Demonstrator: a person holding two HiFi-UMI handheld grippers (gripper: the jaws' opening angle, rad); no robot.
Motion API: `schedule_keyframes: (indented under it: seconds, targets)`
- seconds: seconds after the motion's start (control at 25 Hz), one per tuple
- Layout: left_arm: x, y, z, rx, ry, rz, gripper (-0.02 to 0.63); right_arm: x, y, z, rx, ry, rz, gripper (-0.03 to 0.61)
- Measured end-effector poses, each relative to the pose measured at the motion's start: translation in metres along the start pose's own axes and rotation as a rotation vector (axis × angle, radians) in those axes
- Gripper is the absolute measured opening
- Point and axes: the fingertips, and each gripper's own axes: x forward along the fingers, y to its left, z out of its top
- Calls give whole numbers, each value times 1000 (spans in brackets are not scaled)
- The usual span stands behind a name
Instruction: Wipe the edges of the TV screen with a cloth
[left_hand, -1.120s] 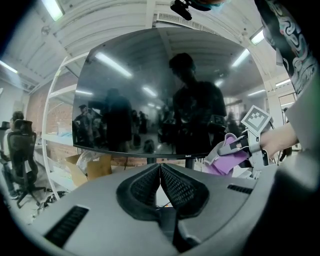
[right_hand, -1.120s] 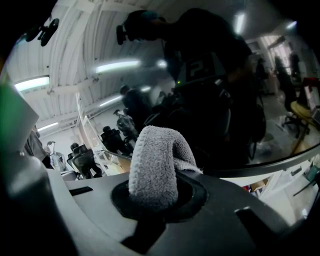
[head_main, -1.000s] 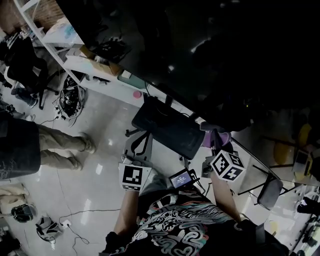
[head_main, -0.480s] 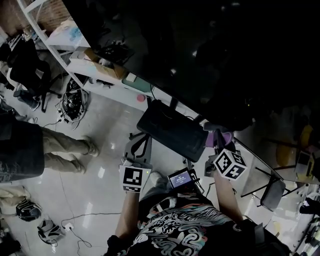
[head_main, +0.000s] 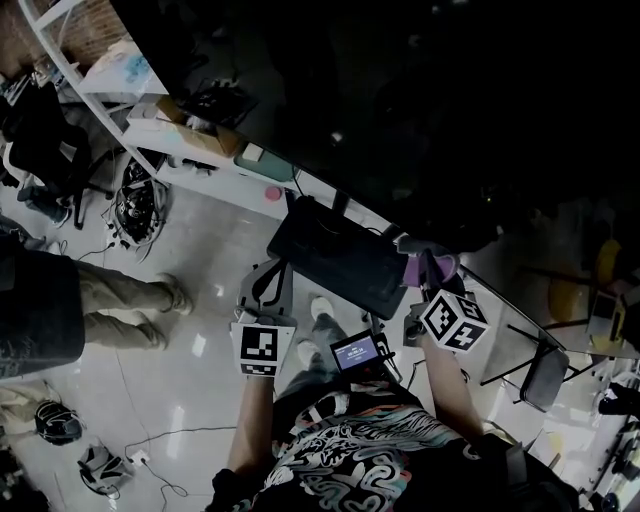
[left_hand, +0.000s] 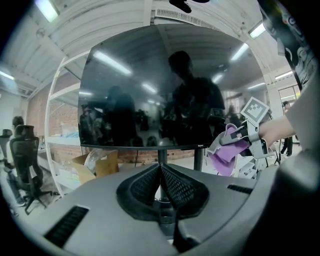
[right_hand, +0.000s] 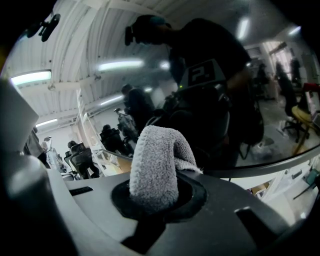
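Note:
The big dark TV screen fills the top right of the head view and stands on a dark base. My right gripper is shut on a purple cloth at the screen's lower edge. In the right gripper view the folded cloth bulges from the jaws, right by the glossy screen and its bottom rim. My left gripper hangs lower left of the base, apart from the TV. Its jaws meet with nothing between them, facing the screen, with the cloth at the right.
A white shelf rack with boxes runs along the TV's left. Cables lie on the floor, and a person's legs stand at the left. A folding chair is at the right. A cardboard box and office chairs sit behind.
Both grippers have shifted slightly up in the head view. The right gripper keeps the cloth at the screen's lower edge. The left gripper stays shut.

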Motion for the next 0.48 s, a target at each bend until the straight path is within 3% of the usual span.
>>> schedule_keyframes:
  seconds: [0.48]
  targets:
    - [12,21,4,-2,-11,10,18,10,11,3,27,-8,-3,61]
